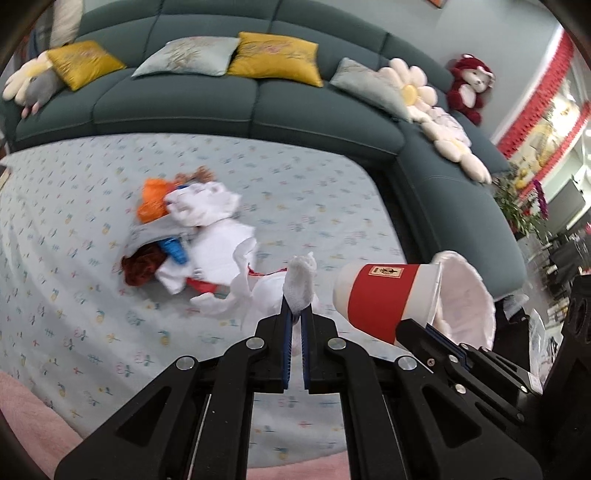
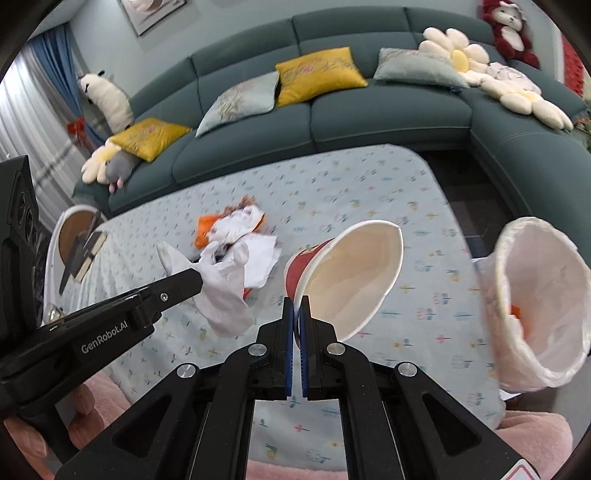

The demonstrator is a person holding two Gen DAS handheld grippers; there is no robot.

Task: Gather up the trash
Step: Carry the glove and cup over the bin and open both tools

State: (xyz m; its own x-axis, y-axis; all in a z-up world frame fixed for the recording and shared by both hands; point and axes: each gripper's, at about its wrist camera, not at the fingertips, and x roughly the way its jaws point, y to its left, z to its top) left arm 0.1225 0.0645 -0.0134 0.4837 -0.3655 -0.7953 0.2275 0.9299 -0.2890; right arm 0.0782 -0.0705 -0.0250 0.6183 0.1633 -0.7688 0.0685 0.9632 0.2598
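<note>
— Where do we stand?
— Above the table [image 2: 369, 177], our left tongs [image 1: 295, 314] pinch a white tissue [image 1: 301, 282]; our right tongs [image 2: 296, 306] clamp the red paper cup's [image 2: 347, 273] rim, beside the lined bin [image 2: 543, 314].

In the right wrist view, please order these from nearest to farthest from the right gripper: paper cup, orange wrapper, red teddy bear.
1. Paper cup, clamped at its rim in the right gripper.
2. Orange wrapper, mid-table, left.
3. Red teddy bear, on the sofa back, upper right.

A teal corner sofa [image 2: 369, 107] with yellow and grey cushions [image 2: 317, 74] curves behind a floral-clothed table [image 2: 369, 177].
</note>
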